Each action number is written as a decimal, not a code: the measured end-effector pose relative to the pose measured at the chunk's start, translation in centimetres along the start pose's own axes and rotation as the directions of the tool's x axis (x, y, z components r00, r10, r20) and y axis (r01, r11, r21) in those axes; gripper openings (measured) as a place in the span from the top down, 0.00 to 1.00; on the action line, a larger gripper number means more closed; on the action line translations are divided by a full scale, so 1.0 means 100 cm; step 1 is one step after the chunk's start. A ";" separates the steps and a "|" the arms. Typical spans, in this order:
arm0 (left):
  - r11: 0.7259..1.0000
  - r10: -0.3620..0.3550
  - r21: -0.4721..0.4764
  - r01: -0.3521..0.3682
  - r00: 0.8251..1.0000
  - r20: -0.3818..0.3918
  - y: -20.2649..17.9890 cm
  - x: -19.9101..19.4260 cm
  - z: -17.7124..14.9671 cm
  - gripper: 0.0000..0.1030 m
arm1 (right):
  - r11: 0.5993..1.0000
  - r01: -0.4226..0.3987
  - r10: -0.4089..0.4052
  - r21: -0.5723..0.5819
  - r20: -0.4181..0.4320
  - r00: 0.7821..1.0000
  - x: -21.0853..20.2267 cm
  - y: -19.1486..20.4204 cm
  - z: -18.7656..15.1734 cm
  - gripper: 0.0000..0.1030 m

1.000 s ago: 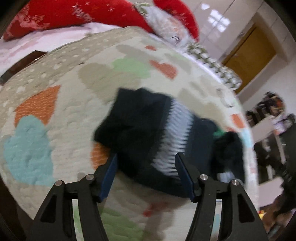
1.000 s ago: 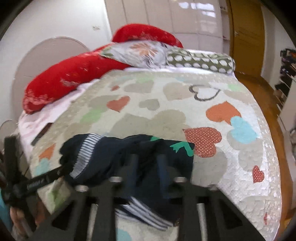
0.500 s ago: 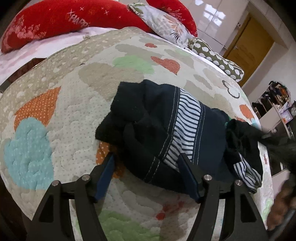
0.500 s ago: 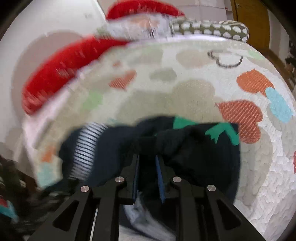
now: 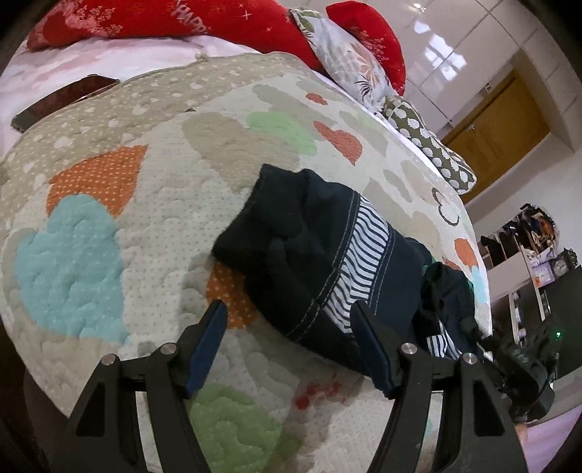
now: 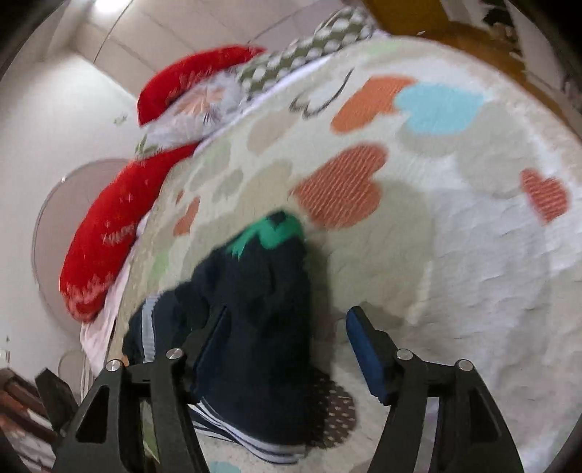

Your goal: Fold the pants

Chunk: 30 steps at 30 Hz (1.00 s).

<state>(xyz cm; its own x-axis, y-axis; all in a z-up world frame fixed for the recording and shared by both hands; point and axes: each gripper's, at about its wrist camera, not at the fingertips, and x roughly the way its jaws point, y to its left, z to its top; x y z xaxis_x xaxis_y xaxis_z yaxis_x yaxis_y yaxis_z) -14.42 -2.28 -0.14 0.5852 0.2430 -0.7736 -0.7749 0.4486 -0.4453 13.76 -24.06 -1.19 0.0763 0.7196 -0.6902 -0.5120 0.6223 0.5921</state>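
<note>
Dark navy pants [image 5: 320, 254] with a blue-and-white striped band lie crumpled on a quilt with coloured hearts [image 5: 109, 218]. My left gripper [image 5: 289, 329] is open, its jaws low over the near edge of the pants, holding nothing. In the right wrist view the pants [image 6: 254, 313] show a green patch at their far end. My right gripper [image 6: 285, 338] is open and empty, its left finger over the dark cloth, its right finger over bare quilt [image 6: 454, 254]. This view is blurred by motion.
Red pillows [image 5: 182, 18], a floral pillow [image 5: 345, 62] and a dotted cushion [image 5: 429, 145] lie along the head of the bed. A dark phone-like slab [image 5: 62, 98] lies at far left. A wooden door [image 5: 498, 127] and cluttered shelves [image 5: 527, 247] stand beyond the bed.
My right gripper was shut on the dark cloth half a second ago; it has opened and let go, and swung right. My left gripper stayed open, almost still.
</note>
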 end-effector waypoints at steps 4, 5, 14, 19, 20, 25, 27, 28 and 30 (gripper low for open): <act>1.000 0.024 -0.018 -0.024 1.000 0.010 0.003 -0.004 0.002 0.33 | 0.997 0.008 -0.009 -0.083 -0.010 1.000 -0.002 0.020 0.001 0.91; 0.999 0.026 -0.022 -0.026 1.000 0.012 0.004 -0.004 0.002 0.33 | 0.996 0.021 -0.021 -0.092 0.002 1.000 -0.006 0.020 0.002 0.91; 0.999 0.041 -0.018 -0.041 0.999 0.004 0.001 -0.001 0.002 0.33 | 0.985 0.147 -0.145 -0.086 0.026 0.989 -0.020 -0.001 0.006 0.90; 0.998 0.044 -0.034 -0.044 0.999 0.009 0.006 -0.003 0.004 0.33 | 0.968 0.212 -0.206 -0.137 0.054 0.977 -0.029 0.005 0.004 0.82; 0.998 0.044 -0.044 -0.044 0.999 0.012 0.009 -0.003 0.005 0.33 | 0.963 0.231 -0.220 -0.138 0.092 0.971 -0.039 0.008 0.004 0.82; 0.997 0.045 -0.062 -0.044 0.999 0.015 0.014 -0.004 0.005 0.33 | 0.937 0.260 -0.204 -0.233 0.239 0.949 -0.072 0.046 -0.001 0.82; 0.997 0.044 -0.062 -0.042 0.999 0.017 0.014 -0.006 0.004 0.33 | 0.935 0.215 -0.167 -0.281 0.183 0.969 -0.059 0.059 -0.003 0.82; 0.997 0.045 -0.062 -0.043 0.999 0.019 0.014 -0.006 0.005 0.33 | 0.937 0.195 -0.158 -0.289 0.146 0.977 -0.048 0.062 -0.005 0.82; 0.996 0.048 -0.069 -0.047 0.999 0.020 0.018 -0.008 0.005 0.33 | 0.939 0.168 -0.148 -0.299 0.088 0.985 -0.027 0.065 -0.007 0.82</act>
<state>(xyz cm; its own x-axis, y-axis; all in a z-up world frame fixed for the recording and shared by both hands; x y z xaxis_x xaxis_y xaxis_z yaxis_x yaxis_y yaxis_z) -16.13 -1.26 -0.10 0.5517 0.2819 -0.7850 -0.8162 0.3759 -0.4387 9.62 -22.18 4.23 0.2265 0.6435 -0.7312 -0.7240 0.6134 0.3155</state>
